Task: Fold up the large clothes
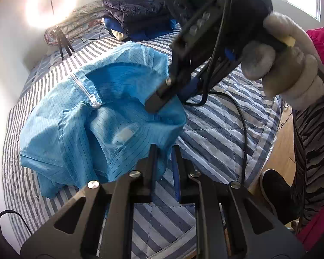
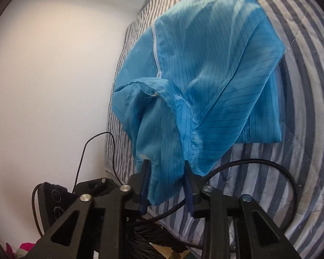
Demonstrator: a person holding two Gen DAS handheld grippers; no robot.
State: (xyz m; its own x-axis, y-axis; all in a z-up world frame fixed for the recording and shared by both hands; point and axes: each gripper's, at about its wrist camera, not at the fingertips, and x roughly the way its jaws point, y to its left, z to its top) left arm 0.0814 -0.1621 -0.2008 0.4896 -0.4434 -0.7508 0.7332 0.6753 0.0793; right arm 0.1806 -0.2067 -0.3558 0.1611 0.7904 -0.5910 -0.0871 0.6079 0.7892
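A light blue pinstriped garment [image 1: 86, 118] with a white zipper [image 1: 84, 86] lies partly folded and rumpled on the striped bed cover [image 1: 216, 129]. At the garment's near edge my left gripper [image 1: 164, 149] has its jaws almost together, with the hem between them. A gloved hand [image 1: 287, 64] holds my right gripper [image 1: 155, 101], whose tip rests on the garment's raised right corner. In the right wrist view the garment [image 2: 205, 64] rises in front of my right gripper [image 2: 166, 166]. Its jaws stand apart, and a loose fold hangs between them and over the fingertips.
A ring light [image 1: 50, 2] and a small tripod [image 1: 62, 41] stand at the bed's far left. A dark quilted jacket pile [image 1: 140, 15] lies at the back. A black cable [image 1: 244, 129] crosses the cover. The wooden floor [image 1: 280, 151] and a shoe [image 1: 276, 190] are at the right. A white wall [image 2: 43, 75] borders the bed.
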